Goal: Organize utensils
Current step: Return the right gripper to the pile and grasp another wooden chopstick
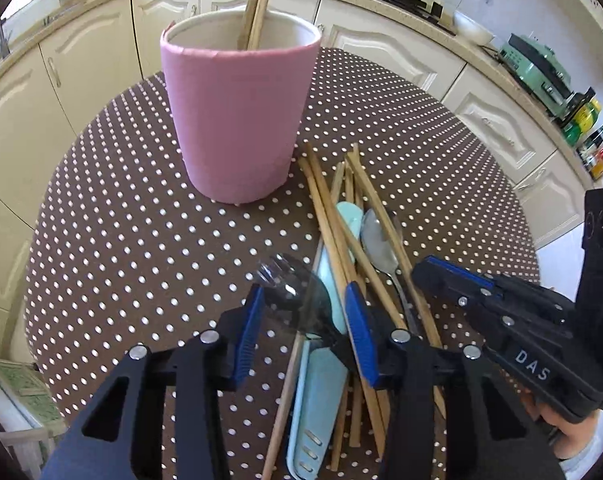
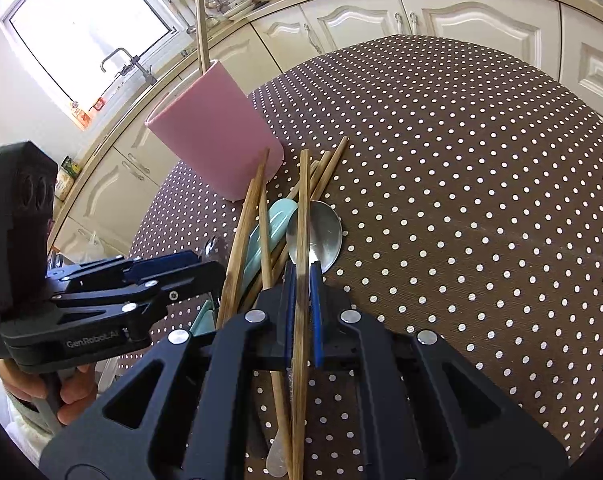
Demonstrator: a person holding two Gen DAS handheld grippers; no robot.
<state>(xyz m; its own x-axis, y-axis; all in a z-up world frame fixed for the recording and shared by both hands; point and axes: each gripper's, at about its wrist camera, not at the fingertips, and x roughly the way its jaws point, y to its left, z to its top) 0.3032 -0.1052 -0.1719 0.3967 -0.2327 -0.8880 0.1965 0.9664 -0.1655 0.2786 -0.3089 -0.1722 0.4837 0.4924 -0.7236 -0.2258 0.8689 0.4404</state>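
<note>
A pink cup (image 1: 237,120) stands on the dotted table (image 1: 121,240) with two wooden chopsticks (image 1: 257,0) in it; it also shows in the right wrist view (image 2: 217,136). A pile of wooden chopsticks (image 1: 341,232), a pale blue utensil (image 1: 321,392) and a metal spoon (image 1: 379,246) lies beside it. My left gripper (image 1: 305,308) is open over the pile, its jaws on either side of a clear plastic fork (image 1: 289,280). My right gripper (image 2: 301,280) is shut on a wooden chopstick (image 2: 301,240) lying over the metal spoon (image 2: 321,236).
Cream kitchen cabinets (image 1: 381,40) and a counter curve round behind the table. A green appliance (image 1: 537,68) and bottles (image 1: 589,140) stand on the counter at right. A window and tap (image 2: 121,60) are at left in the right wrist view.
</note>
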